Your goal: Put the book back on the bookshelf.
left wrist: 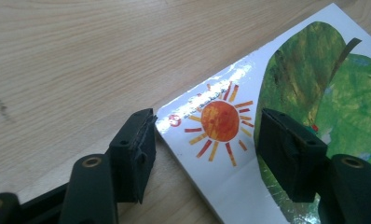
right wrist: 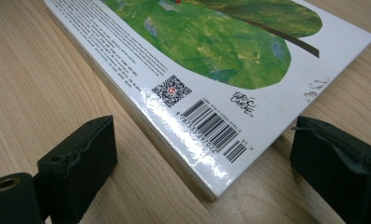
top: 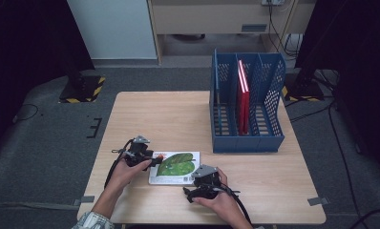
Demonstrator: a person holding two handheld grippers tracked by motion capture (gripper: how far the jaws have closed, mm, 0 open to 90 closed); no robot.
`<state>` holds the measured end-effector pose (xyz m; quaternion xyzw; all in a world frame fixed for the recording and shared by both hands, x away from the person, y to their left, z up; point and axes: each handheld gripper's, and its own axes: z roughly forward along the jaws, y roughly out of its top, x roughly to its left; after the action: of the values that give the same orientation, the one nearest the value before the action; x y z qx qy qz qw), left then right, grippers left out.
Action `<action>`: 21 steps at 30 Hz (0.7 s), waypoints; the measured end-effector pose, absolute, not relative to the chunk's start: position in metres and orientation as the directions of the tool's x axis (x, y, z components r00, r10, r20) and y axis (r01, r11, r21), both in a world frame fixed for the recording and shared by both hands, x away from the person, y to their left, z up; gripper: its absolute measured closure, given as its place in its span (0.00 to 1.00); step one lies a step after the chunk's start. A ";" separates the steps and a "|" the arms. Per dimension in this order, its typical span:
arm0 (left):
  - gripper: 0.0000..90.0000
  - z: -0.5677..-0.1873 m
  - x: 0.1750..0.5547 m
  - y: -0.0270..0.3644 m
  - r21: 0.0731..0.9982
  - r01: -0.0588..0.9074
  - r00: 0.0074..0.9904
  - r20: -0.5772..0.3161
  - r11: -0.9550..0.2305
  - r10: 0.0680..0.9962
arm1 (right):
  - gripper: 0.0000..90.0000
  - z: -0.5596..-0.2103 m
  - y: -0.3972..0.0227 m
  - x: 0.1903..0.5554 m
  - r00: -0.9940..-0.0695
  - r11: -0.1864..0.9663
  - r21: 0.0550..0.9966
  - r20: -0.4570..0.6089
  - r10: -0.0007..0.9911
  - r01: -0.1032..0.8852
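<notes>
The picture book (top: pixel 174 167) lay flat on the wooden table (top: pixel 178 114), near the front edge, with the blue file rack (top: pixel 246 107) standing well apart behind it at the right, a red book (top: pixel 243 95) upright in its middle compartment. The left gripper (top: pixel 152 160) was at the book's left end; in the left gripper view its jaws stood partly open, one finger (left wrist: pixel 136 151) on the table just beside the corner and the other (left wrist: pixel 291 156) above the cover near the printed sun (left wrist: pixel 220 121), and I could not see that they pressed on anything. The right gripper (top: pixel 203 177) was at the near right corner, its jaws wide apart on either side of the corner with the barcode (right wrist: pixel 211 126), and they held nothing. The book seemed to be a board book: stiff, rather thick, probably light enough for one gripper, and not fragile. Its cover was glossy, so it was likely slippery under the pads. Because it lay flat, a grip from above would find no hold; in my judgement the better place was a corner or short edge, taken across the thickness, after one side was tipped up a little from the table.
</notes>
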<state>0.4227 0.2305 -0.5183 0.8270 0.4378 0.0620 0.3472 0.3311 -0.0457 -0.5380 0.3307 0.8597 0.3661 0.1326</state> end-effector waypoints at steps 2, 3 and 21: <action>0.39 -0.518 0.423 0.229 0.628 0.683 0.604 -0.199 -0.373 0.772 | 0.08 -0.538 -0.045 0.331 -0.746 0.514 0.717 0.013 0.666 0.472; 0.40 -0.518 0.423 0.229 0.627 0.686 0.600 -0.201 -0.369 0.774 | 0.08 -0.538 -0.045 0.331 -0.745 0.513 0.717 0.014 0.667 0.472; 0.45 -0.510 0.423 0.230 0.637 0.698 0.571 -0.219 -0.328 0.791 | 0.04 -0.539 -0.041 0.330 -0.732 0.507 0.712 0.013 0.682 0.485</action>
<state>0.4232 0.2301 -0.5101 0.8121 0.4585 0.0656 0.3549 0.3299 -0.0408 -0.5387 0.3401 0.8574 0.3616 0.1359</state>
